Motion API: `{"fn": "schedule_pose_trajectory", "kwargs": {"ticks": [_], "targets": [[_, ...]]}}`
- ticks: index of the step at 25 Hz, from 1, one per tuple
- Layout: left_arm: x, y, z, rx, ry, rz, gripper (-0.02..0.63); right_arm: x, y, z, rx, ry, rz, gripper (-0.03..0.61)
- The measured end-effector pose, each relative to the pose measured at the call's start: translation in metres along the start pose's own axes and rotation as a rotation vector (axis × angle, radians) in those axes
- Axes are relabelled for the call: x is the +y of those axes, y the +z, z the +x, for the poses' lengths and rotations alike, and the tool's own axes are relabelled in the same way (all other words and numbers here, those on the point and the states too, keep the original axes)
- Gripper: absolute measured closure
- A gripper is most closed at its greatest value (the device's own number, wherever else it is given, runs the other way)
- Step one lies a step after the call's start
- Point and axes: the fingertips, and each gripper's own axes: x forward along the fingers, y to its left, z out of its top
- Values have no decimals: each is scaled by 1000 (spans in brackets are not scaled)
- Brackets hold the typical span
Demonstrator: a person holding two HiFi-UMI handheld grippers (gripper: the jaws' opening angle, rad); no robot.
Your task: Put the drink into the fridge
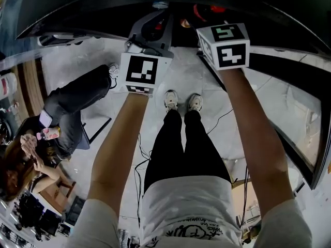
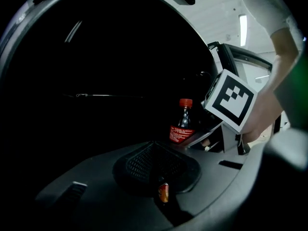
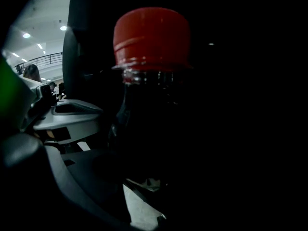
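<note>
The drink is a dark cola bottle point(image 2: 182, 127) with a red cap point(image 3: 151, 36) and a red label. My right gripper point(image 2: 193, 139) is shut on its body and holds it upright at the mouth of the dark fridge point(image 2: 96, 76). In the head view only the red cap point(image 1: 206, 9) shows beyond the right gripper's marker cube point(image 1: 225, 45). My left gripper point(image 2: 161, 179) hovers just left of the bottle with its mesh pads together and nothing between them. In the head view the left gripper point(image 1: 155, 29) points into the black opening. The right jaws are too dark to make out in their own view.
A dark-framed glass panel point(image 1: 292, 97) runs along the right. A person sits on a chair point(image 1: 67, 112) at the left. My own legs and white shoes point(image 1: 179, 101) stand on the pale floor, with cables point(image 1: 137, 174) trailing beside them.
</note>
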Motion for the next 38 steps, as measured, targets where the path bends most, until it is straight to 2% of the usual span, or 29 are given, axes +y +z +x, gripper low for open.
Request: {"fn": "schedule_pose_trajectory", "kwargs": {"ticks": [15, 27, 31, 38], "targets": [[7, -20, 37, 45, 2, 17, 592, -31, -23, 39, 73, -63, 16, 264], [13, -23, 40, 72, 9, 8, 592, -33, -15, 53, 45, -35, 21, 255], [11, -14, 37, 65, 6, 2, 592, -35, -10, 46, 31, -45, 59, 195], [2, -7, 25, 54, 23, -24, 592, -33, -22, 21, 5, -74, 216, 187]]}}
